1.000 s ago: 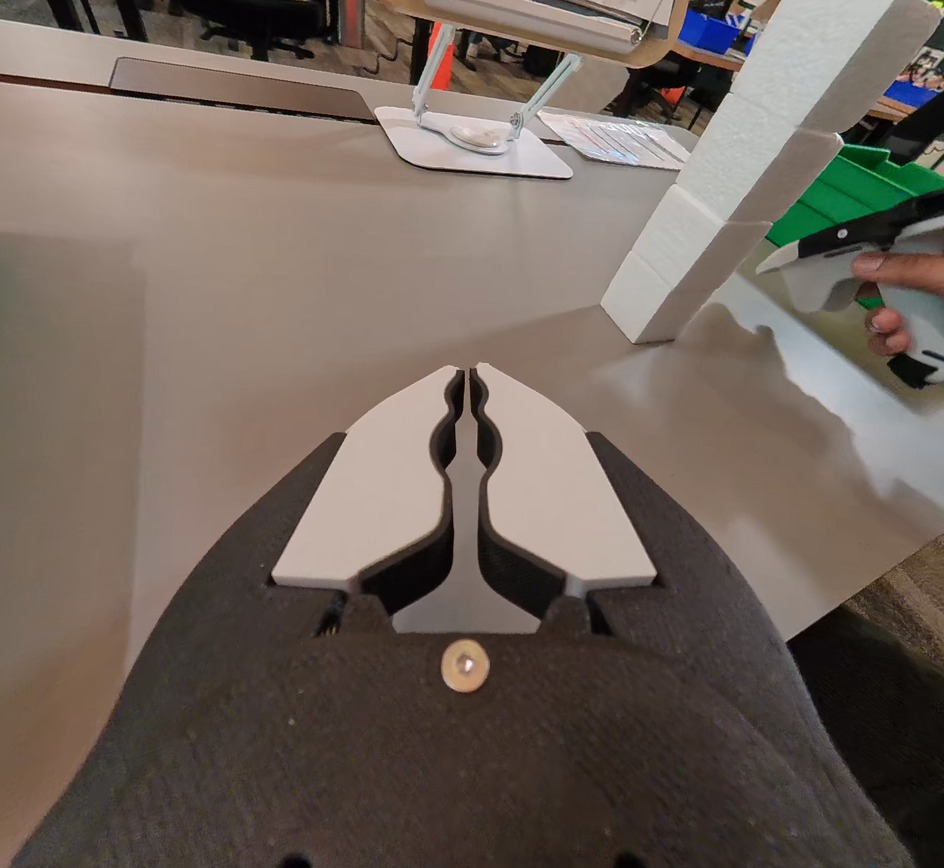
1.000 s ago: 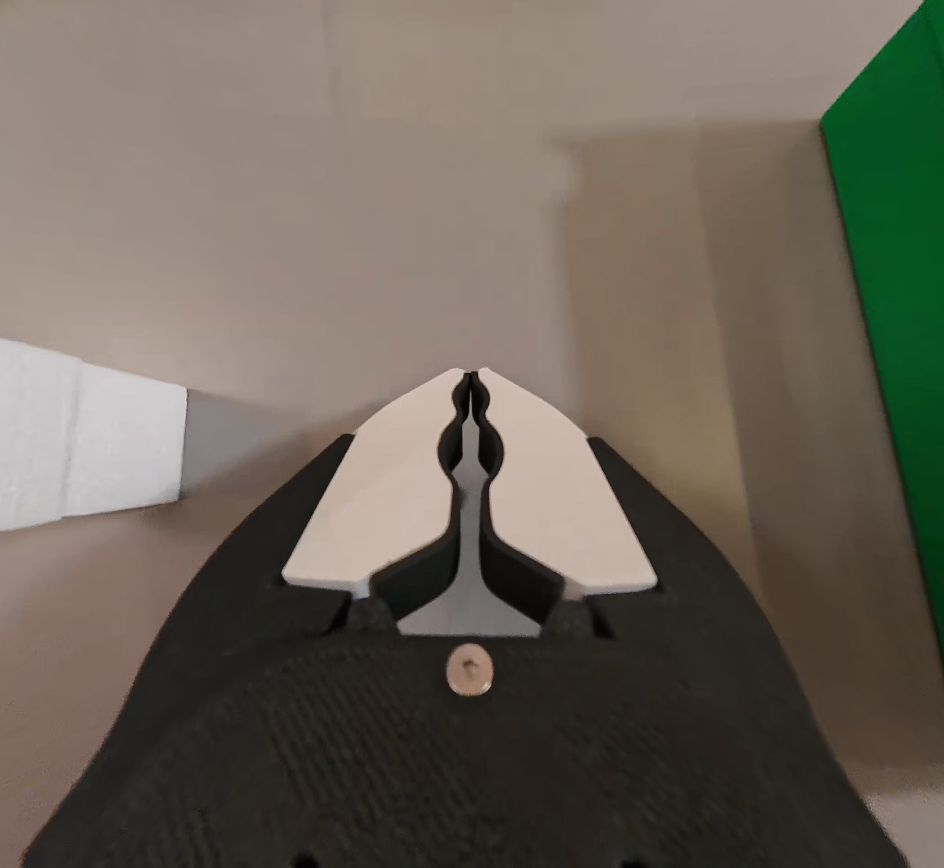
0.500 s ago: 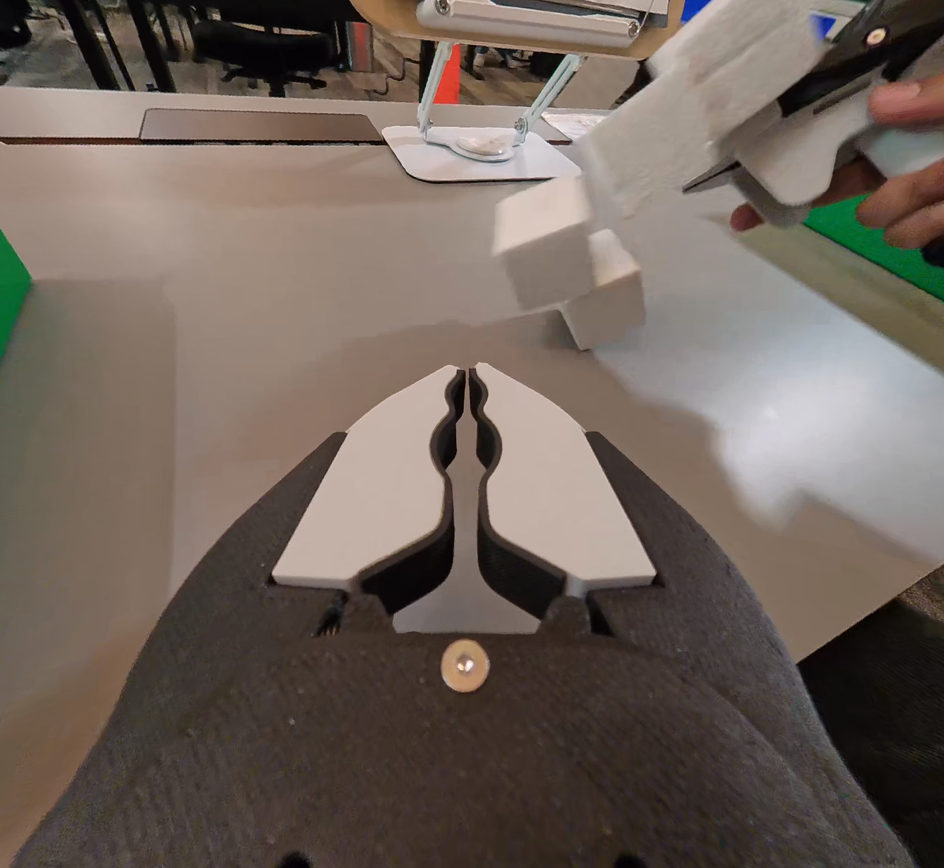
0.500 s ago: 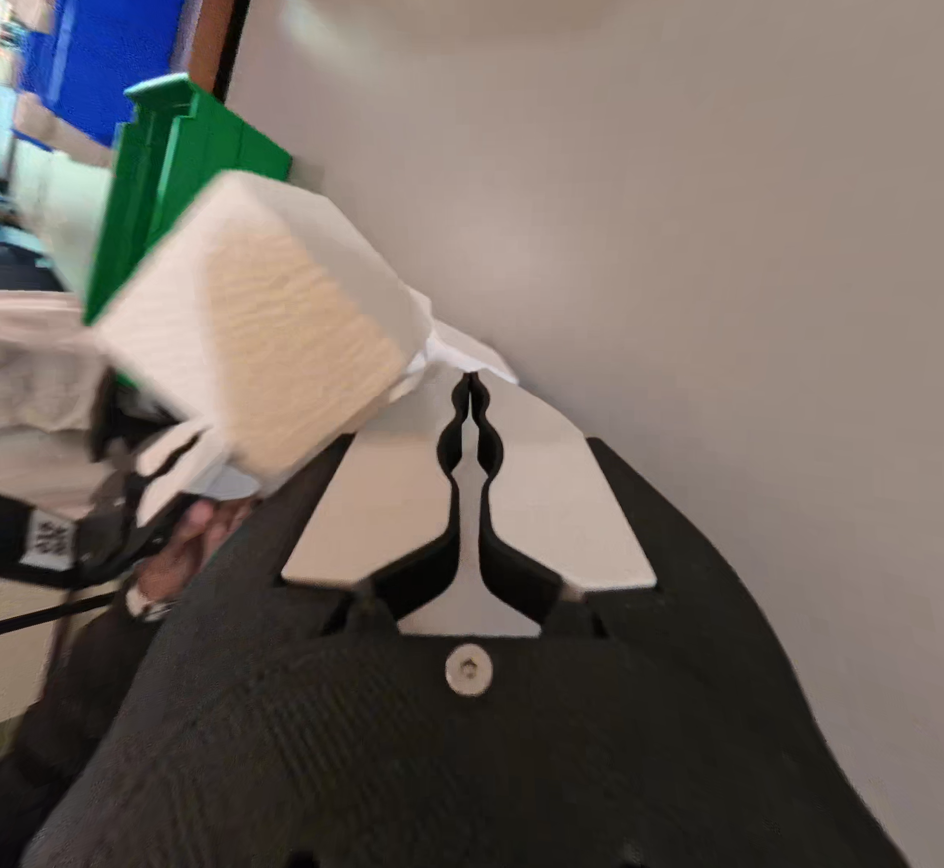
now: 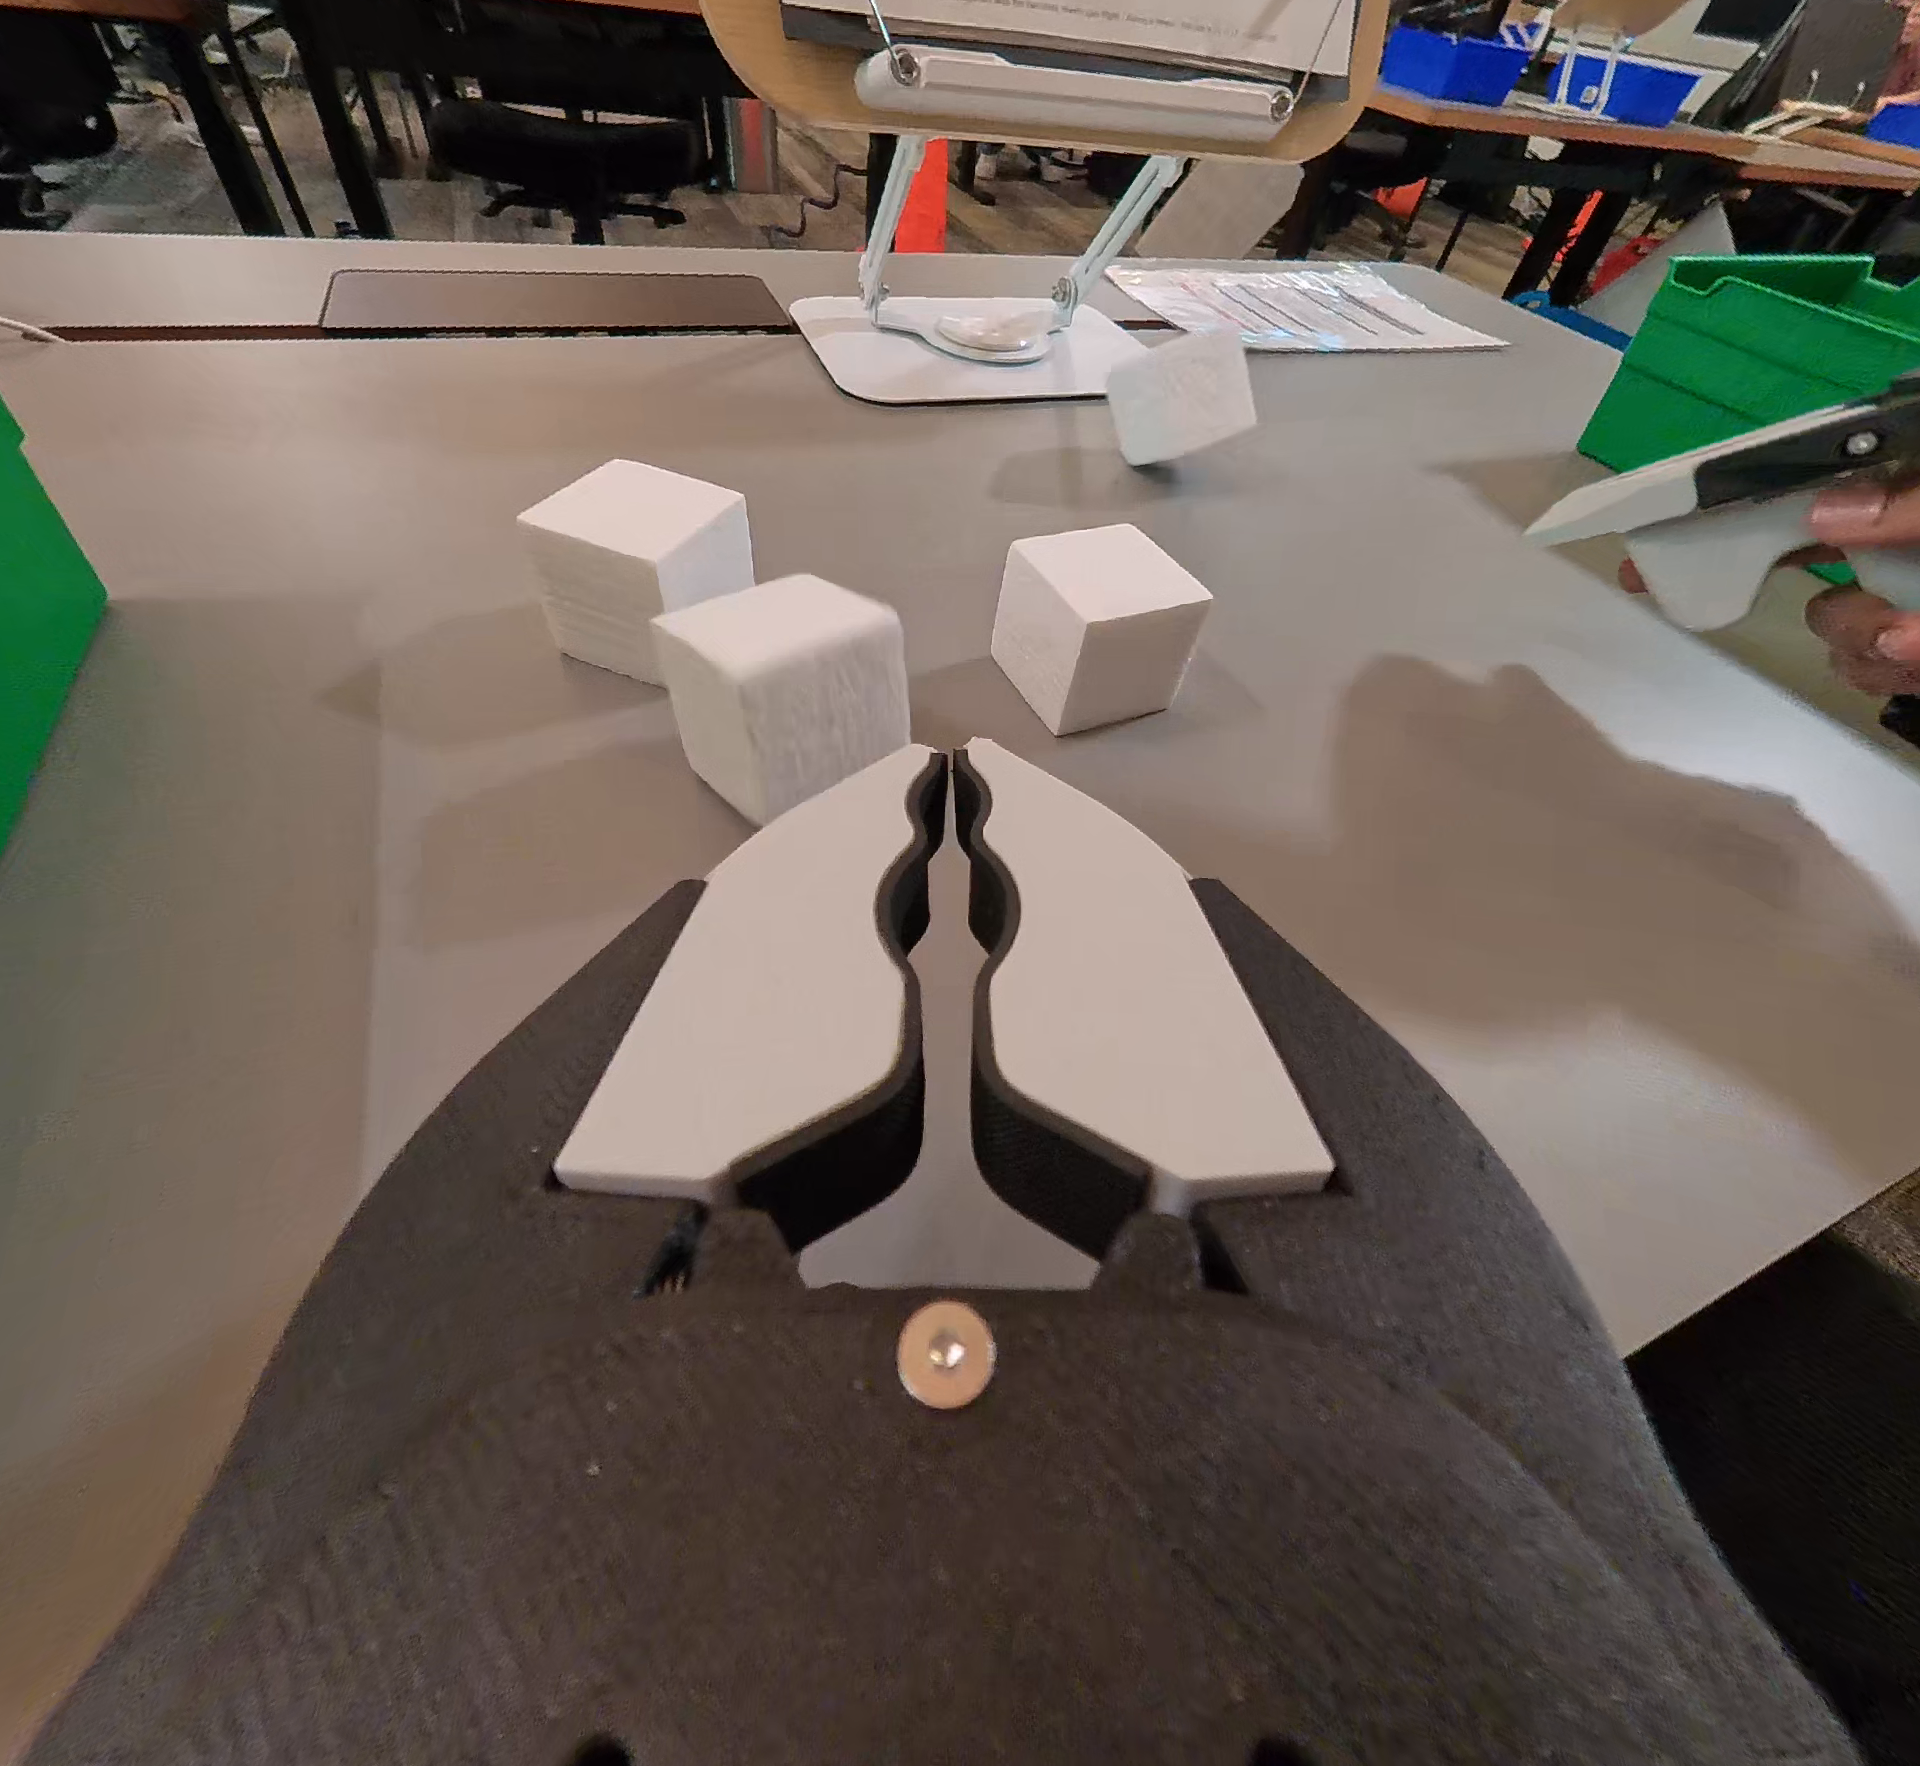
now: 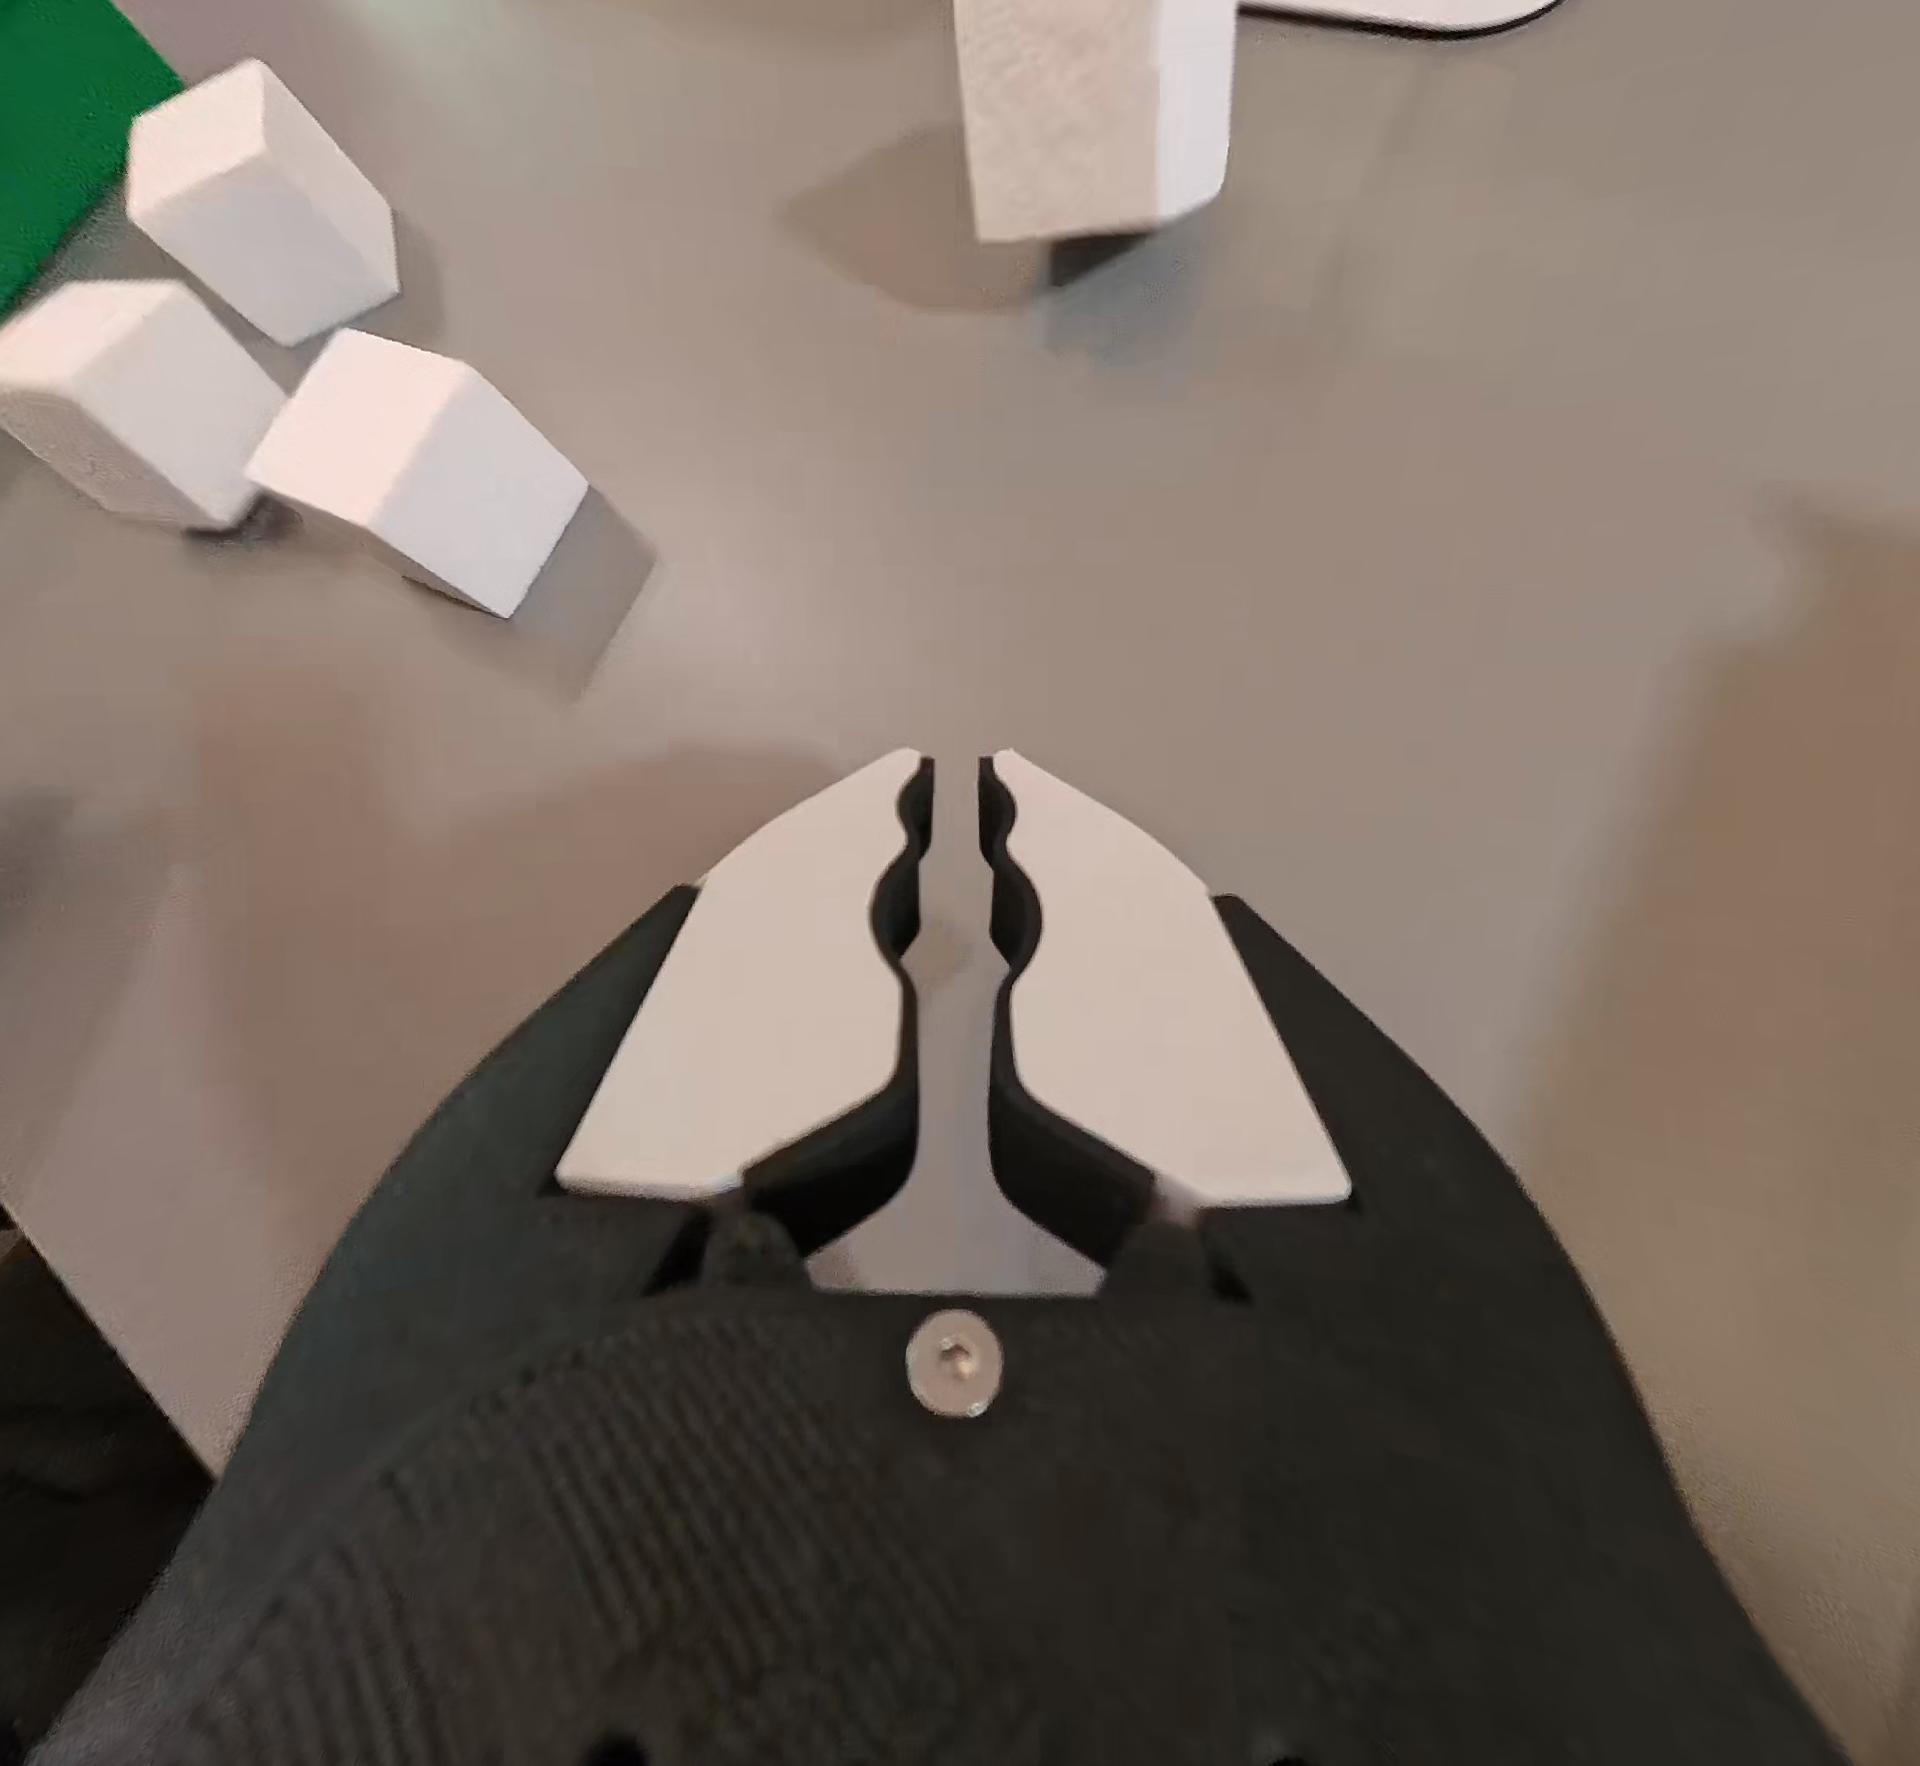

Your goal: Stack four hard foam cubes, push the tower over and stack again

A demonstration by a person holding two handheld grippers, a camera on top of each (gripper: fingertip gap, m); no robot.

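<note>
Several white foam cubes lie scattered on the grey table (image 5: 312,885). In the left wrist view three sit close ahead: one at the back left (image 5: 634,563), one (image 5: 790,698) just beyond my fingertips, one to the right (image 5: 1096,625). A fourth cube (image 5: 1179,397) is tilted on an edge by the stand base, blurred. My left gripper (image 5: 951,760) is shut and empty. My right gripper (image 6: 956,766) is empty, with a thin gap between its tips, over bare table; it also shows at the right of the left wrist view (image 5: 1621,511). The right wrist view shows the three cubes (image 6: 416,459) at left and the tilted one (image 6: 1091,85) ahead.
A document stand with a white base (image 5: 977,355) stands at the back middle. Green bins sit at the left edge (image 5: 42,615) and back right (image 5: 1756,355). A plastic-sleeved sheet (image 5: 1299,308) lies behind. The table's front right edge (image 5: 1766,1249) is close. One gripper's finger ends stand about 30 cm off the other's.
The leaning stack of foam cubes was swept over by the right gripper and now lies scattered. The right gripper has pulled back to the right; its tips have parted slightly.
</note>
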